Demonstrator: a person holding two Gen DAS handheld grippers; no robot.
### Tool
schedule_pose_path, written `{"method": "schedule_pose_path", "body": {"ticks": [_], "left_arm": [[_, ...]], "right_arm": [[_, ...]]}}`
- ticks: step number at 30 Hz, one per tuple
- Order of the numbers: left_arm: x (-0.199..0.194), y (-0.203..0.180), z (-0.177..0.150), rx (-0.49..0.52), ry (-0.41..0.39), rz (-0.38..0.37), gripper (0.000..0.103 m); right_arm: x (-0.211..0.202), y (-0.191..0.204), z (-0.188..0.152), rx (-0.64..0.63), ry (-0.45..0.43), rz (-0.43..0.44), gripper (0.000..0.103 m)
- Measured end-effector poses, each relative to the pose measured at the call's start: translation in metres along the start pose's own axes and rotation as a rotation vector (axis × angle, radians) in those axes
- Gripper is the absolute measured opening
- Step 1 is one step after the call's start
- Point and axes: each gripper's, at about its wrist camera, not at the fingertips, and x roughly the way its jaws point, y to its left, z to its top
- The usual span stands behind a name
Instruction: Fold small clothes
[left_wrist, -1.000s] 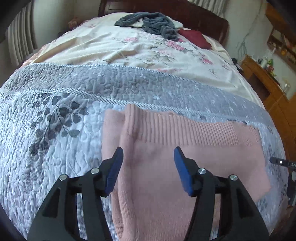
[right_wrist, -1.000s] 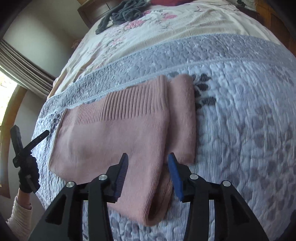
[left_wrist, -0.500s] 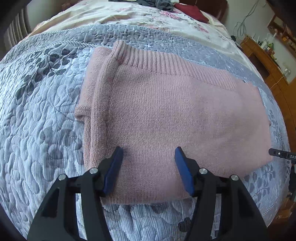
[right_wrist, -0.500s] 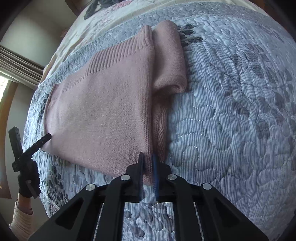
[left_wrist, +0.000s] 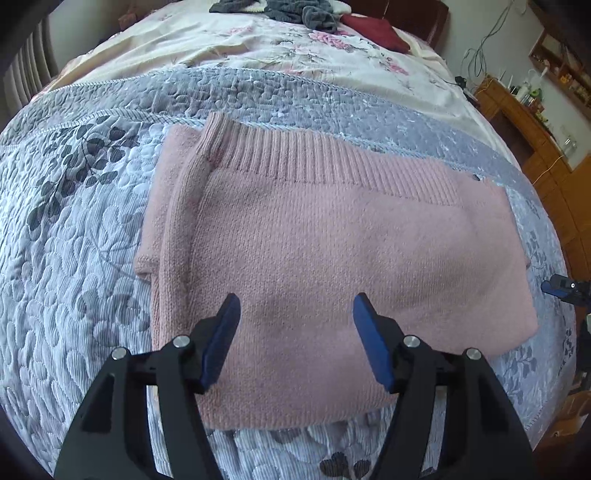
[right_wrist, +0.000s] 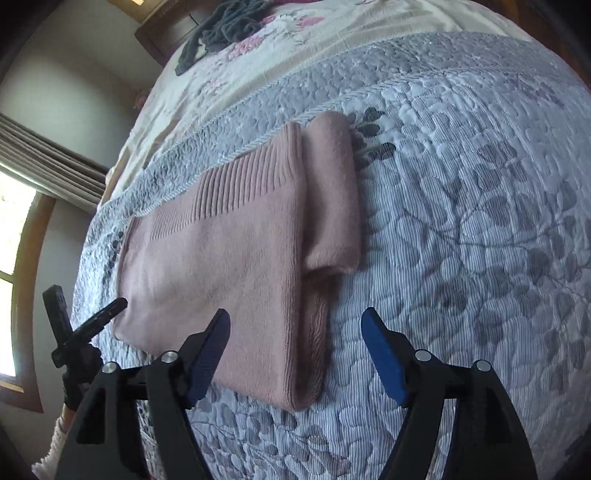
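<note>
Half a second earlier the right gripper (right_wrist: 295, 354) had its jaws pinched on the near corner of the pink sweater (left_wrist: 332, 251); now those jaws stood wide apart and held nothing, with that folded corner lying between and just ahead of them. The left gripper (left_wrist: 295, 339) had drawn back a little, and its jaws were wide too, hovering over the sweater's near edge without gripping it.

The bed (left_wrist: 74, 258) filled both views, its grey leaf-patterned quilt running beneath both sets of jaws and a cream floral cover (left_wrist: 258, 48) lying well beyond them. The sweater lay flat on the quilt, folded into a rectangle, ribbed hem along the far side and a sleeve tucked under on the left gripper's left. Far ahead of the left jaws, near the headboard, lay a heap of dark grey clothes (left_wrist: 280, 9) with a dark red cloth (left_wrist: 376, 27) just beside it. No containers were in view; a wooden cabinet (left_wrist: 535, 140) stood off to the right of the left jaws.
</note>
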Motion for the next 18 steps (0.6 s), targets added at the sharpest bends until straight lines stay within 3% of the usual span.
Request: {"method": "schedule_pose_path", "body": {"ticks": [6,12,16,18], "left_arm": [[0.015,-0.009,0.020,-0.009,-0.001,-0.007,0.063],[0.033,-0.003,0.027,-0.025,0.019,-0.006,0.063],[0.038,0.003,0.026,-0.030,0.025,-0.019,0.063],[0.039,0.003,0.025,-0.027,0.023,-0.021,0.063]], "right_arm": [[0.029,-0.017,0.023,0.040,0.053,0.042,0.075],[0.050,-0.016,0.033,0.040,0.047,0.078,0.075],[0.059,-0.015,0.039,0.055,0.035,0.104,0.060],[0.063,-0.015,0.042,0.064,0.032,0.124,0.047]]}}
